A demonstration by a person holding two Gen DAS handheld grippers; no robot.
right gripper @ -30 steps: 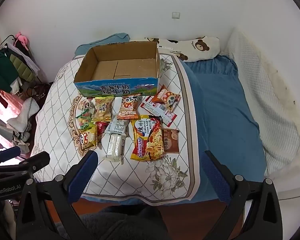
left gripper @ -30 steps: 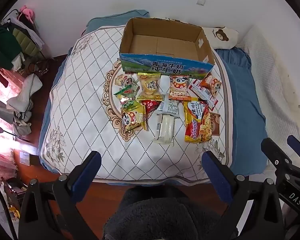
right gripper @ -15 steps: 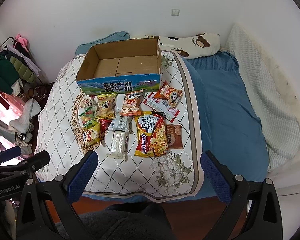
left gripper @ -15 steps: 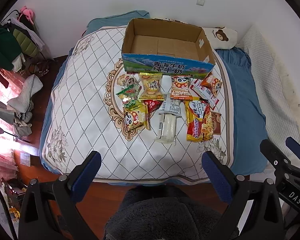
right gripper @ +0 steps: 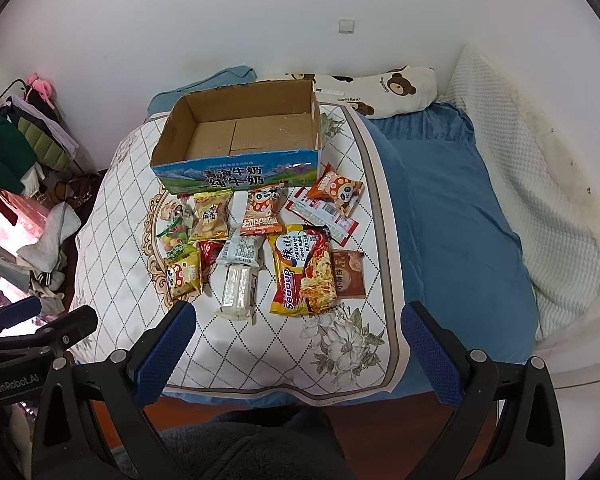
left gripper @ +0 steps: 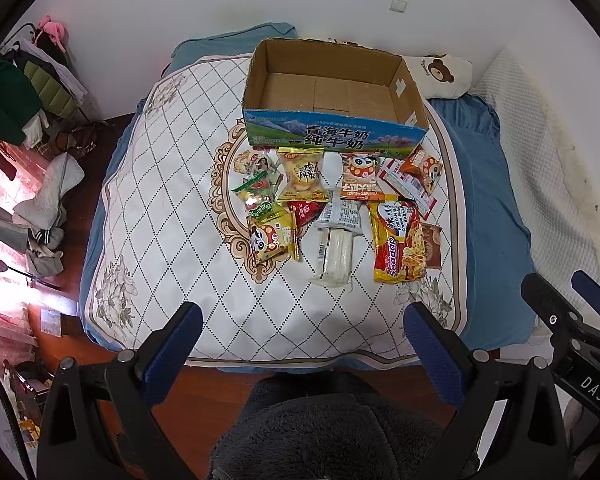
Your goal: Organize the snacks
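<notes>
An empty cardboard milk box (left gripper: 332,96) (right gripper: 236,136) stands open on a quilted white mat (left gripper: 160,208) (right gripper: 340,344) on the bed. Several snack packets lie in front of it: a yellow-red Sedaap noodle pack (left gripper: 398,246) (right gripper: 302,270), a clear white bar pack (left gripper: 334,254) (right gripper: 240,286), a yellow panda pack (left gripper: 274,236) (right gripper: 182,276), an orange panda pack (left gripper: 360,178) (right gripper: 262,210). My left gripper (left gripper: 300,354) and right gripper (right gripper: 298,350) are both open and empty, held above the bed's near edge, short of the snacks.
A bear-print pillow (right gripper: 380,88) lies behind the box. Blue bedding (right gripper: 452,216) and a white blanket (right gripper: 540,184) fill the right. Clothes (left gripper: 24,92) pile at the left. Wooden floor (left gripper: 204,392) and a dark fleece sleeve (left gripper: 340,432) are below.
Both grippers have moved slightly forward and up, so the bed and snacks sit a little lower and nearer in view. Both stay open.
</notes>
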